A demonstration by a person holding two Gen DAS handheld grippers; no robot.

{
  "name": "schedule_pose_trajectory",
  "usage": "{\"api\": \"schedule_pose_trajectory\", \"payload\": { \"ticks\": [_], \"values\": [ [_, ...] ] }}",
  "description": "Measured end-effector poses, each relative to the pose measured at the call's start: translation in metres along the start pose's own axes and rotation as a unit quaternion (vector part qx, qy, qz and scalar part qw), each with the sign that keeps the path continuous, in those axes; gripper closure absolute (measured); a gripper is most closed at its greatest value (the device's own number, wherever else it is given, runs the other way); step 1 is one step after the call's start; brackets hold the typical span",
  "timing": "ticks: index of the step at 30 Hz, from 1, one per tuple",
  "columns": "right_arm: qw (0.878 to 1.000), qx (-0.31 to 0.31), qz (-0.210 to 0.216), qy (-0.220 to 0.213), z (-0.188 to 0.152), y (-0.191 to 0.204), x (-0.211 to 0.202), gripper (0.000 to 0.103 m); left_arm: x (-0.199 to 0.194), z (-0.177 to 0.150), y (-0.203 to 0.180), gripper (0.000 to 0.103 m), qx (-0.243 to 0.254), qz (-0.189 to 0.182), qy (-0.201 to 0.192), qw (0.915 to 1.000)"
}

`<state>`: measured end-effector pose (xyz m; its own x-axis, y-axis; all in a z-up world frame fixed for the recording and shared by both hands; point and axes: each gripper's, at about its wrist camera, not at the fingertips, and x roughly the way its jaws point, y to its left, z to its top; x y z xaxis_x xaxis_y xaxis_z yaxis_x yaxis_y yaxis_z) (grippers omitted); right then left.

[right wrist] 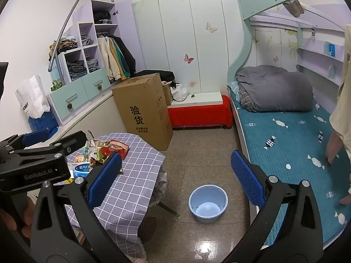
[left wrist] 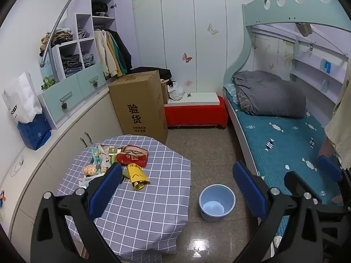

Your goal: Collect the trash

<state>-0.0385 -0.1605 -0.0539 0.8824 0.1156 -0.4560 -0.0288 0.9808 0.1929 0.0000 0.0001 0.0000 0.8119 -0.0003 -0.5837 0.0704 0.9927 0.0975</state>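
A pile of trash lies on a small table with a grey checked cloth (left wrist: pixel 142 208): a red snack bag (left wrist: pixel 132 156), a yellow wrapper (left wrist: pixel 137 176), an orange packet (left wrist: pixel 92 169) and paper scraps. The pile also shows in the right wrist view (right wrist: pixel 109 151). A pale blue bin (left wrist: pixel 216 201) stands empty on the floor right of the table; it also shows in the right wrist view (right wrist: pixel 208 203). My left gripper (left wrist: pixel 177 182) is open and empty, above the table's near edge. My right gripper (right wrist: pixel 176 176) is open and empty, above the floor.
A tall cardboard box (left wrist: pixel 140 103) stands behind the table. A red bench (left wrist: pixel 195 114) lies by the back wall. A bunk bed with a teal sheet (left wrist: pixel 285 140) fills the right side. Cabinets and shelves (left wrist: pixel 72 92) line the left wall.
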Motion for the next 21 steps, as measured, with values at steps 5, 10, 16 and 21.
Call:
{"api": "schedule_pose_trajectory", "payload": {
  "ticks": [5, 10, 16, 21],
  "values": [
    [1.0, -0.001, 0.001, -0.002, 0.0, 0.001, 0.0, 0.006, 0.0, 0.0, 0.0, 0.004, 0.002, 0.003, -0.002, 1.0],
    [1.0, 0.001, 0.001, -0.003, 0.0, 0.001, -0.001, 0.006, 0.0, 0.0, 0.0, 0.004, 0.002, 0.003, -0.002, 1.0],
    [1.0, 0.0, 0.0, -0.003, 0.0, 0.002, -0.002, 0.006, -0.006, 0.002, 0.009, 0.004, 0.001, 0.005, -0.002, 1.0],
    [1.0, 0.0, 0.0, -0.004, 0.0, 0.003, -0.003, 0.006, -0.006, 0.002, 0.013, 0.004, 0.001, 0.004, -0.002, 1.0]
  ]
}}
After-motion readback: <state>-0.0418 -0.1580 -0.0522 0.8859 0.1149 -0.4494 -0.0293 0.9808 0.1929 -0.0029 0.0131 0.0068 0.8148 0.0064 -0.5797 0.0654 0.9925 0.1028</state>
